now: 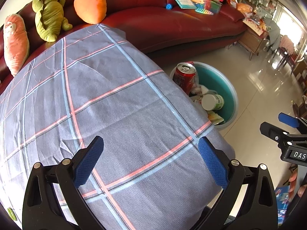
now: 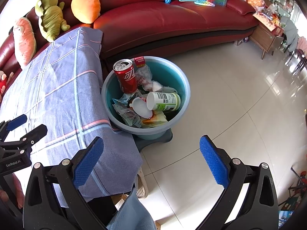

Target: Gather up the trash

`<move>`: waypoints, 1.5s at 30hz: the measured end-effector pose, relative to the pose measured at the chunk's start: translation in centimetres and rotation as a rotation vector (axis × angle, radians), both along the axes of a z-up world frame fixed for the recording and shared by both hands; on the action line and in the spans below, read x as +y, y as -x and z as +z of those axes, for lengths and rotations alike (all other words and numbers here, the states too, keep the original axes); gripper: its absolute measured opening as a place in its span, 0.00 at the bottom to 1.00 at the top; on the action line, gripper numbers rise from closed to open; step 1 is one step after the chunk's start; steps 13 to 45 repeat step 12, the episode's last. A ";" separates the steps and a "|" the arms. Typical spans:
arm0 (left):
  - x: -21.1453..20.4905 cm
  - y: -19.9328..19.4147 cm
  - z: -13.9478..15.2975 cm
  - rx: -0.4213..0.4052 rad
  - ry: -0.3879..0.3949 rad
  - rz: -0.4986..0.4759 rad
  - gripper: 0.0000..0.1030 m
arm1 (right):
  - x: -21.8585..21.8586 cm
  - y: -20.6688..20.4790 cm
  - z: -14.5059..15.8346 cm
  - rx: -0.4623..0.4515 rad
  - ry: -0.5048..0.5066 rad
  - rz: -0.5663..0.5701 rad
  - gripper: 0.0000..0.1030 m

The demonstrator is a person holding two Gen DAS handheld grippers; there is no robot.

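Both grippers, left (image 1: 150, 161) and right (image 2: 151, 161), gape wide and hold nothing. Trash, including a red can (image 2: 125, 75) and a white bottle (image 2: 163, 101), lies in the blue basin (image 2: 182, 80) beside the cloth-covered table (image 1: 115, 105). Likely finished; scan the cloth for leftovers, staying clear of the basin

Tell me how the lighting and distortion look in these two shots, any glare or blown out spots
Left wrist view: strong fisheye bending of the checked tablecloth; window glare streaks the floor tiles at right; dark vignette corners. Right wrist view: same barrel curve on the red sofa; floor sheen is blown out near the right edge; the basin and cola can are sharp and evenly lit.
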State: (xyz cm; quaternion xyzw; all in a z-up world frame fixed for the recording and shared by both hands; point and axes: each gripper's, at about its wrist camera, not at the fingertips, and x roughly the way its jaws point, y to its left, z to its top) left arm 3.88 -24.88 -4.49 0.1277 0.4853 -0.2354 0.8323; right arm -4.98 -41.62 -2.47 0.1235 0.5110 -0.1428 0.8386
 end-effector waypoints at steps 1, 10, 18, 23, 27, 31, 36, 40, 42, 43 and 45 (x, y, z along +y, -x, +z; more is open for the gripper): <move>0.0 0.0 -0.1 0.001 -0.002 0.000 0.96 | 0.0 0.0 0.0 0.000 -0.001 -0.001 0.93; -0.2 -0.4 -0.7 0.027 -0.014 0.006 0.96 | -0.3 -0.2 0.0 -0.006 0.010 -0.004 0.93; 0.1 -0.5 -0.8 0.032 -0.014 0.017 0.96 | -0.3 -0.2 0.1 -0.008 0.015 -0.006 0.93; 0.1 -0.5 -0.8 0.032 -0.014 0.017 0.96 | -0.3 -0.2 0.1 -0.008 0.015 -0.006 0.93; 0.1 -0.5 -0.8 0.032 -0.014 0.017 0.96 | -0.3 -0.2 0.1 -0.008 0.015 -0.006 0.93; 0.1 -0.5 -0.8 0.032 -0.014 0.017 0.96 | -0.3 -0.2 0.1 -0.008 0.015 -0.006 0.93; 0.1 -0.5 -0.8 0.032 -0.014 0.017 0.96 | -0.3 -0.2 0.1 -0.008 0.015 -0.006 0.93; 0.1 -0.5 -0.8 0.032 -0.014 0.017 0.96 | -0.3 -0.2 0.1 -0.008 0.015 -0.006 0.93; 0.1 -0.5 -0.8 0.032 -0.014 0.017 0.96 | -0.3 -0.2 0.1 -0.008 0.015 -0.006 0.93; 0.1 -0.5 -0.8 0.032 -0.014 0.017 0.96 | -0.3 -0.2 0.1 -0.008 0.015 -0.006 0.93; 0.1 -0.5 -0.8 0.032 -0.014 0.017 0.96 | -0.3 -0.2 0.1 -0.008 0.015 -0.006 0.93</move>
